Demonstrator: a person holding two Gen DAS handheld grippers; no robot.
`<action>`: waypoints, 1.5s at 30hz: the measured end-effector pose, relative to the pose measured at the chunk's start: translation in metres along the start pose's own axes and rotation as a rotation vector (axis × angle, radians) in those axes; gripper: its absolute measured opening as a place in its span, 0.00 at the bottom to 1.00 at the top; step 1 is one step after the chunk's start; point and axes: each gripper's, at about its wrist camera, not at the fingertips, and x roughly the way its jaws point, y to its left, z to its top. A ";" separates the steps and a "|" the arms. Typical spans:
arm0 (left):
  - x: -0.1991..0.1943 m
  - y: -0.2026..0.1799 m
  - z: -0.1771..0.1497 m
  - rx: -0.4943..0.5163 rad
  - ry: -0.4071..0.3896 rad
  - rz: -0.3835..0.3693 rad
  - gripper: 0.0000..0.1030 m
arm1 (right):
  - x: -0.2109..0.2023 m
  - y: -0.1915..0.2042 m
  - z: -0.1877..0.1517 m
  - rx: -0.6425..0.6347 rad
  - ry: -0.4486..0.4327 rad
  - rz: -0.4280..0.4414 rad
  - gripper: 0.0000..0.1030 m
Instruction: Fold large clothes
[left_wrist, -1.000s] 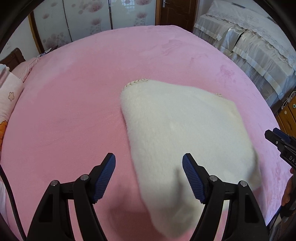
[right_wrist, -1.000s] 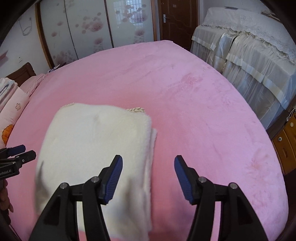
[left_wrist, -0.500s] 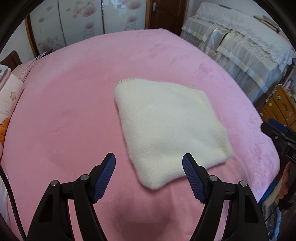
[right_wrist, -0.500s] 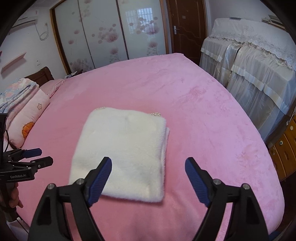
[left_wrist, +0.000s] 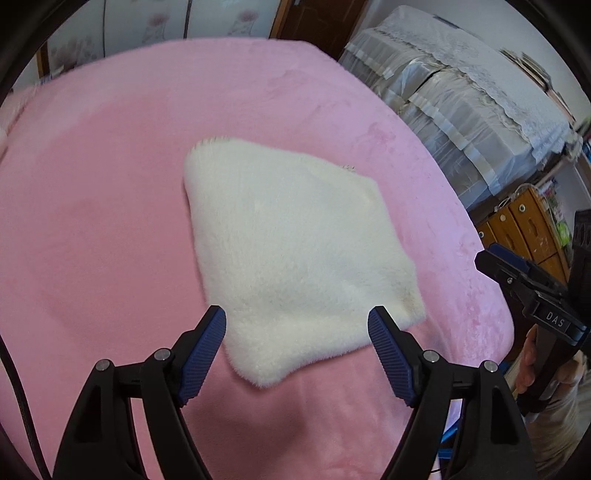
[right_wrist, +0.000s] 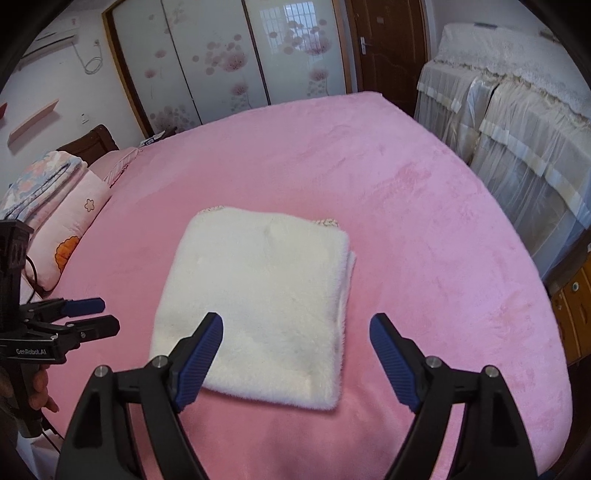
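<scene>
Nearest the cameras, the left tongs (left_wrist: 296, 349) and the right tongs (right_wrist: 296, 354) gape wide and empty above the folded white garment's (right_wrist: 258, 295) near edge, touching nothing. The garment lies flat mid-bed (right_wrist: 406, 206); pillows (right_wrist: 70, 229) sit beyond.

The black left gripper with blue ribbed pads (left_wrist: 297, 345) is held with its jaws spread wide, gripping nothing. The matching black right gripper with blue ribbed pads (right_wrist: 295, 352) is likewise spread wide and gripping nothing. A bare hand (right_wrist: 38, 387) holds the left gripper's handle from below.
</scene>
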 end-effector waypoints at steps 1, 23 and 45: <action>0.010 0.005 0.001 -0.015 0.009 0.002 0.76 | 0.009 -0.005 0.001 0.012 0.016 0.010 0.80; 0.156 0.068 0.013 -0.128 0.127 -0.109 0.98 | 0.204 -0.081 -0.022 0.324 0.325 0.466 0.80; 0.159 0.041 0.018 -0.055 0.051 -0.023 0.72 | 0.188 -0.040 -0.016 0.182 0.212 0.431 0.46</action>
